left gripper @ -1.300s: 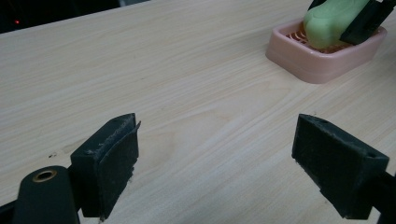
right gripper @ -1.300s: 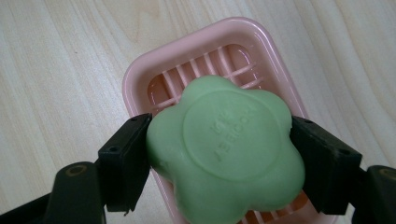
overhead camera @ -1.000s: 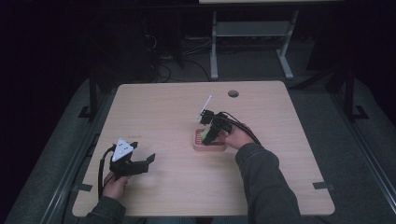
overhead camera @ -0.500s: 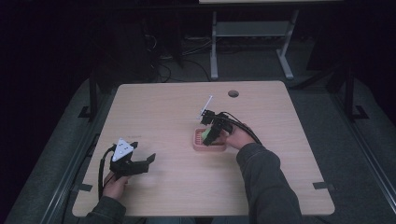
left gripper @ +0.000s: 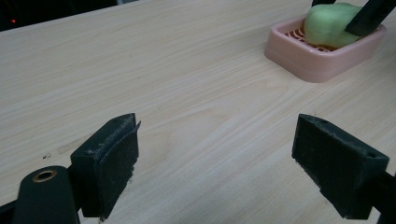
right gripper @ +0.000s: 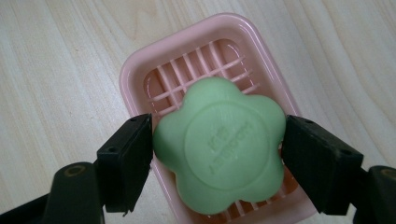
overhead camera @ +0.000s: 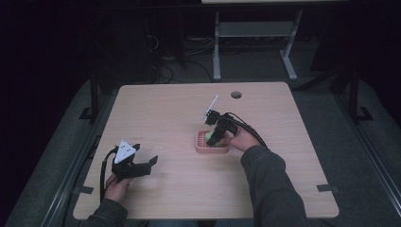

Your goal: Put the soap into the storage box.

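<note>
holding steady over the last second, my right gripper is staying at the pink soap dish near the middle of the table, and almost nothing is shifting between the earlier high views and this one. i am judging from that stillness that i am either just seating the soap or just gripping it, and i cannot tell which.

looking along my right gripper, its jaws are standing narrow, one on each side of the green flower-shaped soap, touching or nearly touching its lobes. the soap is sitting over the slatted floor of the dish, toward its near end; whether it is resting on the slats or hanging just above them is not clear.

my left gripper is resting well apart, near the table's front left corner. its jaws are spread wide and holding nothing, with bare wood between them, and the dish and soap are showing far off.
</note>
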Tool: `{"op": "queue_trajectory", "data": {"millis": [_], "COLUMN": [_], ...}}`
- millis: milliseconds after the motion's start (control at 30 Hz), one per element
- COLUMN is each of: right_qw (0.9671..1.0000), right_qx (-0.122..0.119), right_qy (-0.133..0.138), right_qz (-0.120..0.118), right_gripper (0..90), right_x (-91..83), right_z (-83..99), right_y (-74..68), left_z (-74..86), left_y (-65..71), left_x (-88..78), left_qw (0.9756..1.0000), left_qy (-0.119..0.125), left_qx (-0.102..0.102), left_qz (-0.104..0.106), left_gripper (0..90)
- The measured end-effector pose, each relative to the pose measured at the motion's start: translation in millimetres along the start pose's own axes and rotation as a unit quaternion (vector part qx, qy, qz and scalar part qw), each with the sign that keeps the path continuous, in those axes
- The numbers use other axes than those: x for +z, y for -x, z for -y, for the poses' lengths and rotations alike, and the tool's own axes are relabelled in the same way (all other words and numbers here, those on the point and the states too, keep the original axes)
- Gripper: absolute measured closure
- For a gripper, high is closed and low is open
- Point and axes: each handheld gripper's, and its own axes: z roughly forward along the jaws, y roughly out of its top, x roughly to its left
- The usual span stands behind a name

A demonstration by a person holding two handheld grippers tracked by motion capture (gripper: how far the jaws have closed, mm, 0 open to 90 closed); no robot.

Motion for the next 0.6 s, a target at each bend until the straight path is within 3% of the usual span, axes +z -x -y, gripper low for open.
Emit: {"op": "queue_trajectory", "data": {"millis": [267, 600], "right_qw": [1.0, 0.9996], "right_qx": [0.004, 0.023], "right_qy": [0.003, 0.016], "right_qz": [-0.003, -0.004], "right_gripper": [25.1, 21.9], "right_x": [-1.4, -15.2], "right_z": [1.1, 8.7], "right_y": [0.3, 1.5], "left_z": [0.1, 0.1], "left_y": [-0.6, 0.5], "left_x": [0.0, -1.3], "left_qw": [1.0, 1.0], "left_qy": [-0.004, 0.002], "left_qx": [0.002, -0.001], "left_qz": [-0.002, 0.0], "left_gripper": [14.3, 14.3]}}
